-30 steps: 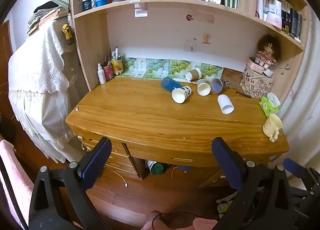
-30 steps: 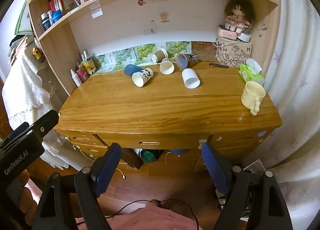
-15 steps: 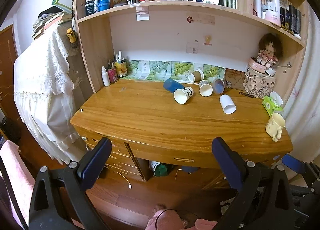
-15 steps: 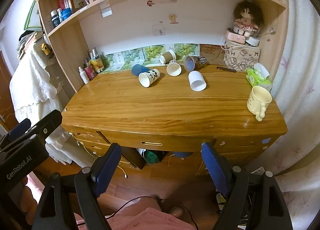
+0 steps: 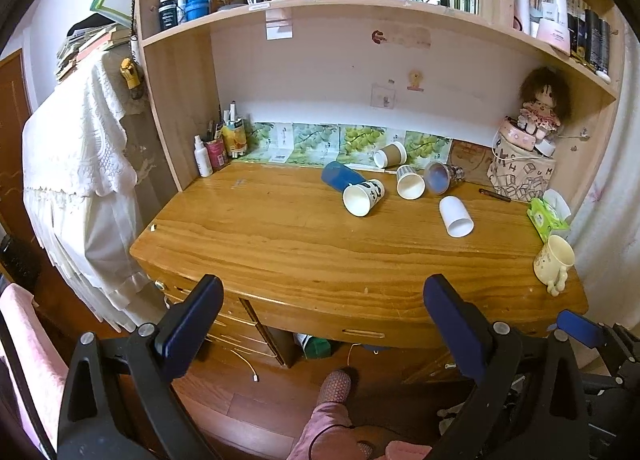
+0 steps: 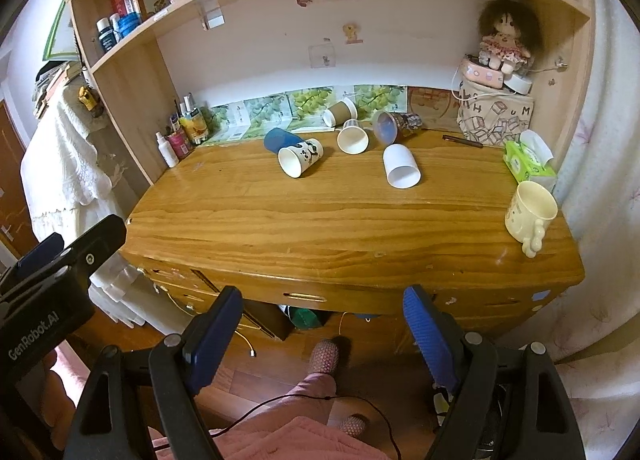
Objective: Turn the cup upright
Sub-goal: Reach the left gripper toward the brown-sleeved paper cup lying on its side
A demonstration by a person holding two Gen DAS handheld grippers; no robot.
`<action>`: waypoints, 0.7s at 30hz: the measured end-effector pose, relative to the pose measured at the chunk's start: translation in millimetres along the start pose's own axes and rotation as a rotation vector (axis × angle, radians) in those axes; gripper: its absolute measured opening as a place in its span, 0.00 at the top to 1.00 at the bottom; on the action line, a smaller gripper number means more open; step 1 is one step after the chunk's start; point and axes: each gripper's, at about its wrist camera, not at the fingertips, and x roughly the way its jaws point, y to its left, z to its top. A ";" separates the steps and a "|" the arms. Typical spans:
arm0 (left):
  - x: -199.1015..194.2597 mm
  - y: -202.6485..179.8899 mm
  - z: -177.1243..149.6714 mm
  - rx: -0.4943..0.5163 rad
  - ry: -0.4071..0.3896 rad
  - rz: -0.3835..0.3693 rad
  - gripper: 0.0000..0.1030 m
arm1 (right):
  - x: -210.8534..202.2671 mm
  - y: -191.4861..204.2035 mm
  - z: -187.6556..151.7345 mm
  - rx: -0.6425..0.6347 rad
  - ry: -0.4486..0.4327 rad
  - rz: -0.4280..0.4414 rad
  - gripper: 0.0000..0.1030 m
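Both grippers spread wide, holding nothing, off the desk's front edge: left gripper, right gripper. Six cups lie tipped over near the back edge: blue cup, panda cup, brown cup, patterned paper cup, purple-lined cup, white cup. Cream mug upright at right edge.

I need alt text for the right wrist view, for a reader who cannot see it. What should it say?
Six cups lie tipped on their sides at the back of a wooden desk: blue cup, panda cup, brown cup, patterned paper cup, plain white cup and clear cup. The open right gripper hangs before the desk, holding nothing. A cream mug stands upright at the right.
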 end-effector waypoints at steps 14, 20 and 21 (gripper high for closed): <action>78.6 -5.7 56.6 -0.011 0.056 -0.029 0.02 | 61.1 -0.3 65.6 -0.001 0.022 0.027 0.19; 114.7 -7.8 84.9 -0.007 0.079 -0.047 0.02 | 87.1 1.4 95.5 0.003 0.029 0.030 0.19; 120.6 -8.1 90.5 -0.005 0.084 -0.051 0.02 | 91.0 1.8 100.4 0.004 0.031 0.030 0.19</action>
